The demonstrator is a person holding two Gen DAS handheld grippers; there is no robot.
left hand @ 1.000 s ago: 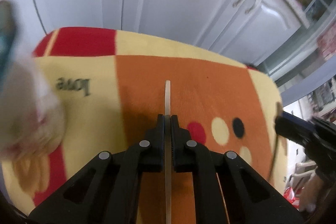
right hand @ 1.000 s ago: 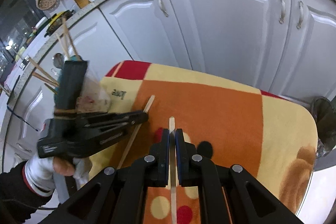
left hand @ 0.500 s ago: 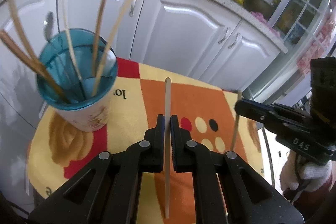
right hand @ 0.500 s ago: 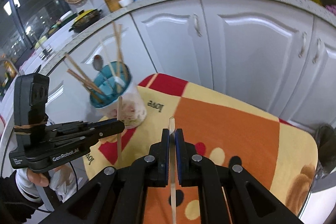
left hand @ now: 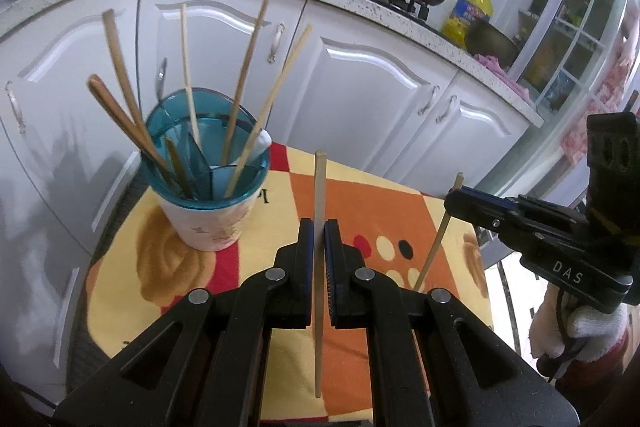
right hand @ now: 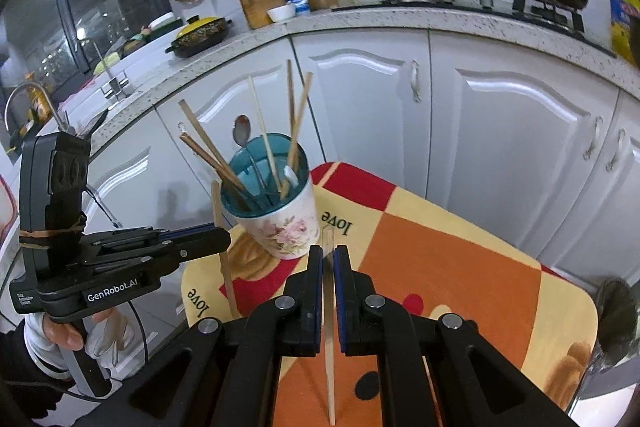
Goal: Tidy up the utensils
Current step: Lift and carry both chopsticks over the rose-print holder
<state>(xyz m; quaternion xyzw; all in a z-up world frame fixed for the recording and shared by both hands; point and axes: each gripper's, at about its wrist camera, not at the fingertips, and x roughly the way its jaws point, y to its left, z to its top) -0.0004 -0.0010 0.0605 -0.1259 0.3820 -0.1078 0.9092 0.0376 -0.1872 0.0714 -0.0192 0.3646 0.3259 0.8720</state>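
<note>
- The left gripper (left hand: 319,227) pinches a chopstick (left hand: 319,187) between its pads, held upright with its blunt end at 12 o'clock, probably so it can drop end-first into the cup (left hand: 206,183).
- The right gripper (right hand: 327,253) likewise clamps a second chopstick (right hand: 329,327), also near vertical and clear of the cloth (right hand: 460,267).
- The cup stands at the table's far left corner, at 10 o'clock from the left gripper, already holding several chopsticks and a spoon (right hand: 242,131).
- Compared with a second ago, both grippers have tilted up from the cloth, and the cup has come sharply into view.
- Since half a second ago, it appears closer.
</note>
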